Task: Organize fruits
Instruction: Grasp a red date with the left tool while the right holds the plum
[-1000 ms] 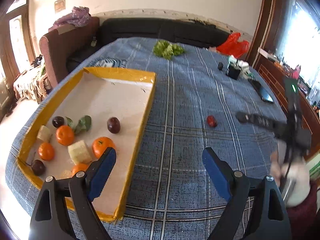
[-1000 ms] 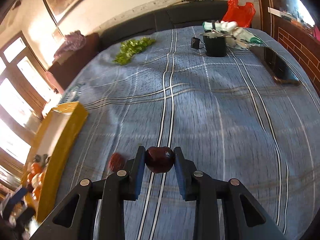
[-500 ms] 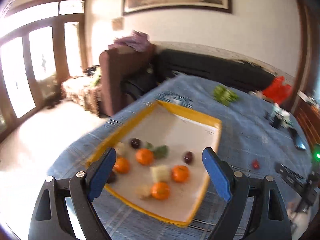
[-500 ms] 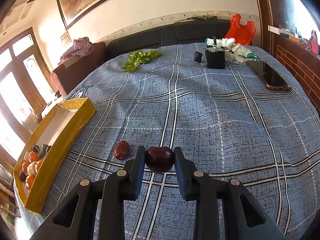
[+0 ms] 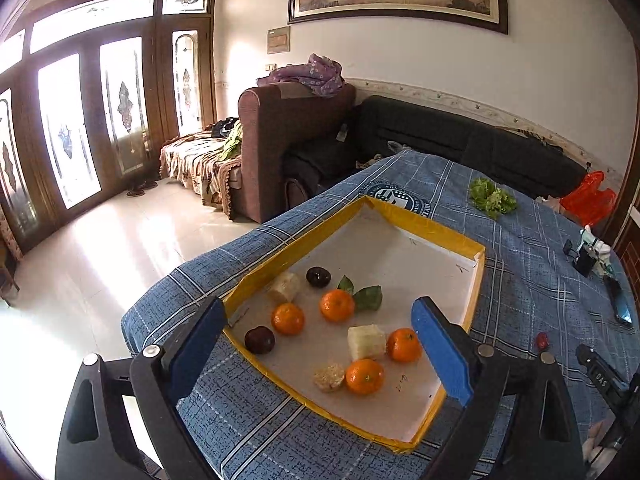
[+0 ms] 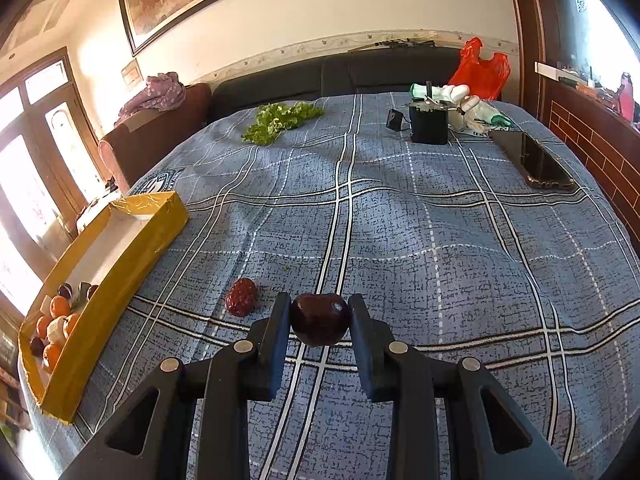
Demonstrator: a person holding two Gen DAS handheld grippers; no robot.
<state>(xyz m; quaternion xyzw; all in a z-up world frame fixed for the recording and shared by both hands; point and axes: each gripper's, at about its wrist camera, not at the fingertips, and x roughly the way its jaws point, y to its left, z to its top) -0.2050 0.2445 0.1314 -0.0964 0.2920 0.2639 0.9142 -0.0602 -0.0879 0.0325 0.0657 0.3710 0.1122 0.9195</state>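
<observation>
Fruit lies gathered in the near end of a yellow-walled tray [image 5: 420, 220] on the blue plaid cloth [image 6: 420, 240]: four oranges [image 5: 337, 305], two dark plums [image 5: 259, 340] and pale cut chunks [image 5: 366, 342]. The left gripper [image 5: 320, 350] hangs over that end of the tray with its blue pads spread wide, having just been opening, and nothing sits between them. The right gripper [image 6: 320, 322] pinches a dark plum [image 6: 319, 318] between its pads, above the cloth and well to the right of the tray. A wrinkled red date [image 6: 241, 297] rests on the cloth just left of that gripper. Green lettuce [image 6: 280, 120] lies at the far side.
</observation>
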